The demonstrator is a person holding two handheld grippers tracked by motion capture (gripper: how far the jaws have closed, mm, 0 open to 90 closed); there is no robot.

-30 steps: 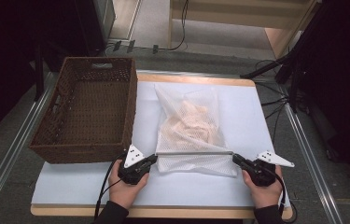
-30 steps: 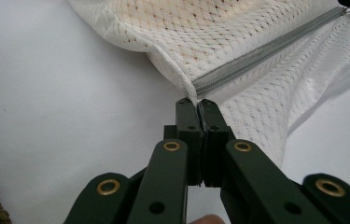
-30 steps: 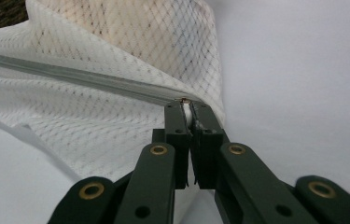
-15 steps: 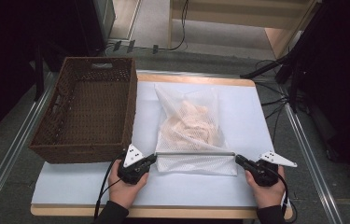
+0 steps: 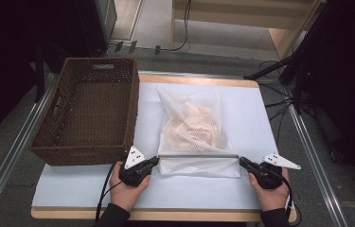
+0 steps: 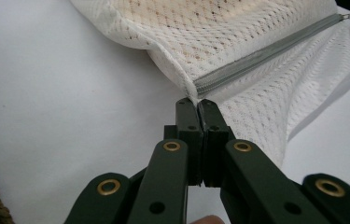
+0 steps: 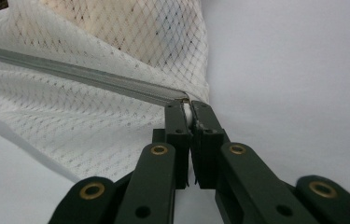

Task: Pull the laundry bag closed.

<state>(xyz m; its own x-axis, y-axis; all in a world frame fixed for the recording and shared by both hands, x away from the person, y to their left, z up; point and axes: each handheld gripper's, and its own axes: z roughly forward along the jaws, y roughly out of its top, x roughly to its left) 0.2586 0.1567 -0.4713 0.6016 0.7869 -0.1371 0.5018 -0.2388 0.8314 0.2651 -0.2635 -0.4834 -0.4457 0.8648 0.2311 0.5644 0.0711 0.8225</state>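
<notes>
A white mesh laundry bag (image 5: 194, 127) with a pale peach garment inside lies on the white table cover. Its grey zipper (image 5: 198, 155) runs straight across near the front edge. My left gripper (image 5: 155, 161) is shut on the zipper's left end, where the mesh bag (image 6: 238, 56) meets the zipper (image 6: 261, 55). My right gripper (image 5: 241, 161) is shut on the zipper's right end; a bit of white fabric and the metal pull sit between its jaws, with the zipper (image 7: 84, 74) and mesh bag (image 7: 93, 116) stretching away to the left. The bag is pulled taut between both grippers.
A dark brown wicker basket (image 5: 52, 142) stands at the left of the table, close to my left hand. The white cover (image 5: 246, 109) has bare room right of the bag. Cables and stand legs (image 5: 279, 71) lie on the floor beyond the table's right side.
</notes>
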